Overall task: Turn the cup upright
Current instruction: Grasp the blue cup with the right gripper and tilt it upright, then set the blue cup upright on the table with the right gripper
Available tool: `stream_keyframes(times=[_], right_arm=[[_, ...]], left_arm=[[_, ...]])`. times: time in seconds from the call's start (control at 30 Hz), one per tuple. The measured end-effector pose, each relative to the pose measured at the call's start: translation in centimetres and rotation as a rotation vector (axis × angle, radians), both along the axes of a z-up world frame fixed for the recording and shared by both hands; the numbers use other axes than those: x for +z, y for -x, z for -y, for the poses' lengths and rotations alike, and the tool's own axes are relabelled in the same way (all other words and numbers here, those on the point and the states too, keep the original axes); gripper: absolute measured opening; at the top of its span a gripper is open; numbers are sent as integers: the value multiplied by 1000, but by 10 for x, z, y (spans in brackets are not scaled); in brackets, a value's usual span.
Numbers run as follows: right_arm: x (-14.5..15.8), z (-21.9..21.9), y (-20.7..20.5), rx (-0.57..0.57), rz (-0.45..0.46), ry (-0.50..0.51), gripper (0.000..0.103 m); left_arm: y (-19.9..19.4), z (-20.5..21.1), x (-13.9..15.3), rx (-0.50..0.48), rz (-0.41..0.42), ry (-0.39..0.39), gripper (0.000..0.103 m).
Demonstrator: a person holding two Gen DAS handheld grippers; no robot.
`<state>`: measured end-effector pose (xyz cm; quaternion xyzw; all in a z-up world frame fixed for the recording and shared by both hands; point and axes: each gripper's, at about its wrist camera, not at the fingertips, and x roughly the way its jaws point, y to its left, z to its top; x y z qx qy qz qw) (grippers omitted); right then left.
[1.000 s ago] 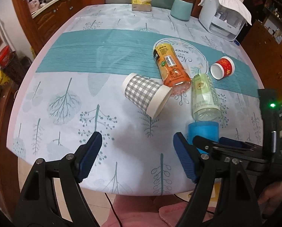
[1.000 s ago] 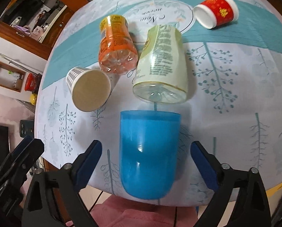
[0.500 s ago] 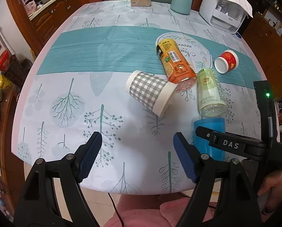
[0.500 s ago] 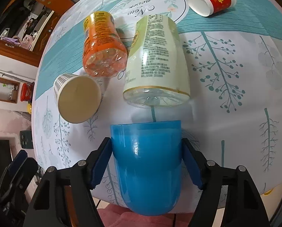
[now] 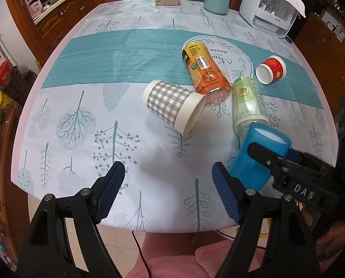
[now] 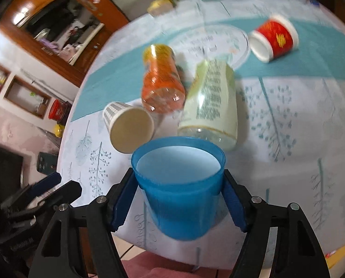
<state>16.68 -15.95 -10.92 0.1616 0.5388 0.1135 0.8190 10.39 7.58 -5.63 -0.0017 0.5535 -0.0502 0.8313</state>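
Blue plastic, the cup sits pinched between the two pads of the right gripper, one pad on each side of its wall. It is raised off the tablecloth near the table's near edge, tilted: its open mouth points up and away from the holder, toward the bottles, and its long axis leans forward rather than standing straight. In the left wrist view the same cup slants with its rim toward the upper right and its base low, near the cloth.

Just beyond the rim lies a pale green bottle on its side, base toward the cup. Beside it an orange bottle also lies flat, touching a checked paper cup that is tipped over with its mouth toward the near edge. A red paper cup lies on its side farther back, well apart from the rest.

The left gripper hangs over the cloth's near edge, spread wide with nothing between its pads.
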Motion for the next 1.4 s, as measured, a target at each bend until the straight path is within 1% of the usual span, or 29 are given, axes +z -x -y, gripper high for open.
stream_keyframes(times=[0.07,0.13,0.23,0.37,0.47,0.67,0.8,0.83,0.87,0.93,1.0,1.13,1.2,1.23,1.27,1.3,1.33,1.37,1.4], right_arm=[[5,-4,7,35,67,43,72],[8,-8,19,68,164,77,72],[10,-16,40,117,311,93,72],[7,-25,61,145,425,110,72],[3,-32,73,169,478,132,72],[0,-36,95,211,493,169,73],[0,-33,100,205,473,153,73],[0,-32,100,208,461,150,75],[-2,-32,99,215,435,148,82],[-6,-31,98,231,390,148,87],[-10,-30,100,234,358,162,87],[-18,-25,105,264,262,189,88],[-22,-20,107,271,178,210,88],[-24,-16,107,266,116,209,89],[-26,-10,106,259,36,187,89],[-27,-5,107,248,-11,159,89],[-27,1,109,237,-50,124,91],[-22,8,113,226,-72,93,91],[-18,13,116,221,-79,85,92]], left_arm=[[3,0,0,8,0,1,76],[6,-1,1,17,3,1,76],[11,-4,3,36,13,3,76],[16,-12,5,64,23,12,76],[20,-16,9,79,34,20,76],[22,-15,14,72,50,32,76],[22,-8,15,54,45,30,76],[22,-7,16,49,44,30,76],[23,-6,16,47,42,30,76],[25,-4,15,40,37,32,76],[26,-2,15,36,27,35,76],[33,0,11,41,6,44,76],[37,-1,9,45,-9,45,76],[39,-1,8,47,-26,48,76],[41,-2,7,47,-35,58,76],[43,-4,6,51,-43,77,76],[45,-6,7,66,-43,93,76],[49,-9,8,80,-35,99,76],[50,-10,10,89,-28,101,76]])
